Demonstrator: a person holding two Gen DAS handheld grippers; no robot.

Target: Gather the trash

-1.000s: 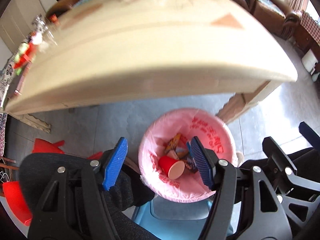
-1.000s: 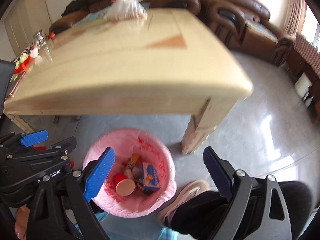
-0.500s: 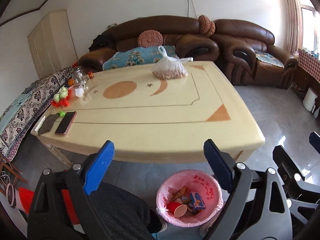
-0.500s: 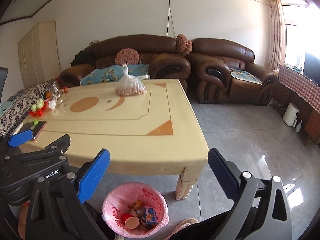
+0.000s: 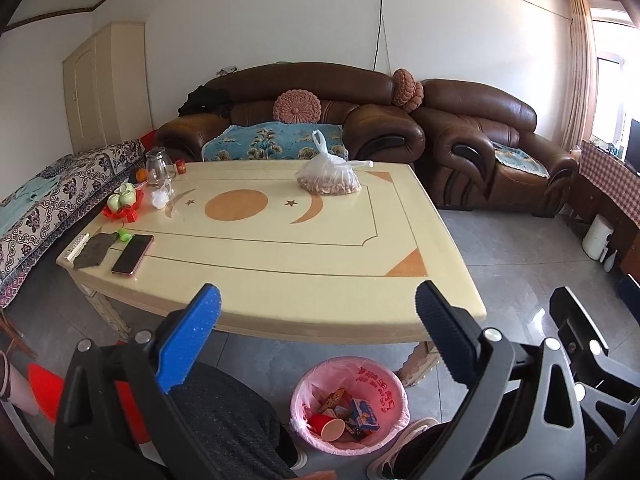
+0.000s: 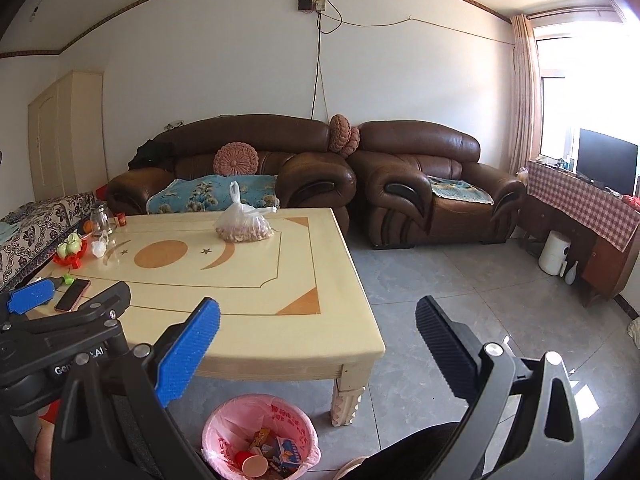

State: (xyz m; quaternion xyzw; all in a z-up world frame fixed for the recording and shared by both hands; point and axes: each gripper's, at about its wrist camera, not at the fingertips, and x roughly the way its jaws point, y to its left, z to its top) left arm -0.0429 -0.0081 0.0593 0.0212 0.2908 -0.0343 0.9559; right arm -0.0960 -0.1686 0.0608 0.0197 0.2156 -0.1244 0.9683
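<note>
Judging by how things lie, most of the collecting looks done. The pink-lined bin stands on the floor just in front of the table, beside its near right leg, and already holds a red paper cup lying on its side, a small blue carton and some snack wrappers.

Both tools are empty. The left gripper has its jaws spread wide, nothing between them, and it hangs above the near edge of the table, looking across the top toward the sofa. The right gripper is spread just as wide and carries nothing; it sits off the table's near right corner, with the bin below it.

What remains on the table reads mostly as belongings, not rubbish: a phone and a dark cloth at the near left corner, a glass jug and a red-and-green ornament at the far left, and a tied plastic bag of what may be nuts at the far side. A crumpled white scrap next to the jug could be the last piece of litter, though it is too small to be sure.
</note>
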